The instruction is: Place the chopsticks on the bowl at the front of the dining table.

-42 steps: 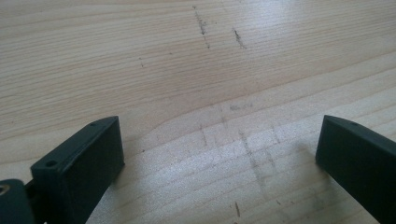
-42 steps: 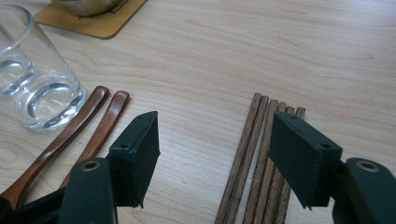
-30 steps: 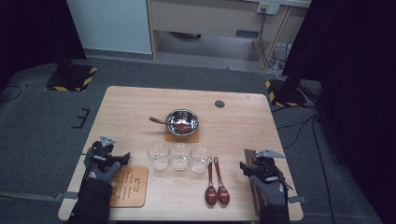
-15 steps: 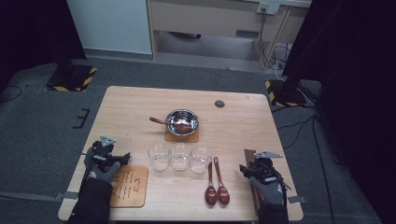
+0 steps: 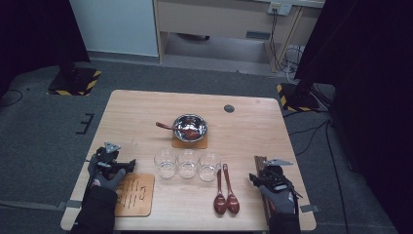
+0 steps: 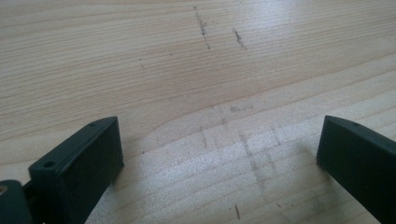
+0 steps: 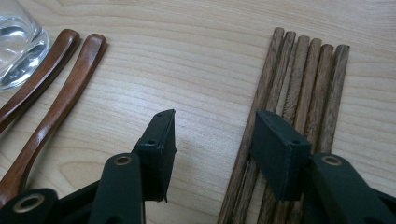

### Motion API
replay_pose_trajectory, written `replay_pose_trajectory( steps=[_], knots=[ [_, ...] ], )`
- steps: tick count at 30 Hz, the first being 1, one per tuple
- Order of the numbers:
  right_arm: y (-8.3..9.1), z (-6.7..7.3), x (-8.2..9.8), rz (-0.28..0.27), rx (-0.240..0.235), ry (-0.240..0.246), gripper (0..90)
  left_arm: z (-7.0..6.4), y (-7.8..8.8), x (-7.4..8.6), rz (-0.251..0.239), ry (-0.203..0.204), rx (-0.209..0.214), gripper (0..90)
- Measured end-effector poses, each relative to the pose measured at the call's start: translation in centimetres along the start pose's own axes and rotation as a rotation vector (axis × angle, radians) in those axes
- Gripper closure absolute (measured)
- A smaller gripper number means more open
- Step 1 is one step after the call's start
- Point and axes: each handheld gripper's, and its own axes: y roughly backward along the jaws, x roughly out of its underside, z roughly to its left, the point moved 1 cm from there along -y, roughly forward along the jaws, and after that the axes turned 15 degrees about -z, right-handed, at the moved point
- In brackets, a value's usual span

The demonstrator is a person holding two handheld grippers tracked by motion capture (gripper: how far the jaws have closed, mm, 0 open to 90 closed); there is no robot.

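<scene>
— What colours mark the pale, fine-grained wooden counter [image 5: 253,131]?
— Dark brown streaked chopsticks [image 7: 299,93], two glossy reddish-brown spoons [image 7: 56,93], clear glasses [image 5: 187,163], a silver bowl [image 5: 190,127] on a tan mat [image 5: 178,143], and black hand-held gripper [image 7: 212,140] parts.

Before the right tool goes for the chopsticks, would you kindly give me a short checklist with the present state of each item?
1. Right tool open, nothing between the jaws: ok; they have just been closing.
2. Right tool lined up on the chopsticks: not ok; one jaw sits over the leftmost sticks, the other over bare table.
3. Chopsticks bundled side by side: ok.
4. Wooden spoons outside the jaws: ok, off to one side.
5. Glass out of the way: ok, beyond the spoons.
6. Left tool idle and open over bare wood: ok.
</scene>
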Motion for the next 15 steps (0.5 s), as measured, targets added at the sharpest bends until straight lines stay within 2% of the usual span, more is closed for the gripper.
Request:
replay_pose_trajectory(
  steps=[4,15],
  knots=[
    [-0.2,0.4,0.1,0.008,-0.005,0.019,54.3,0.0,0.0,0.0,0.000,0.000,0.000,0.0],
    [-0.2,1.1,0.0,0.026,-0.007,0.039,75.1,0.0,0.0,0.0,0.000,0.000,0.000,0.0]
  ],
)
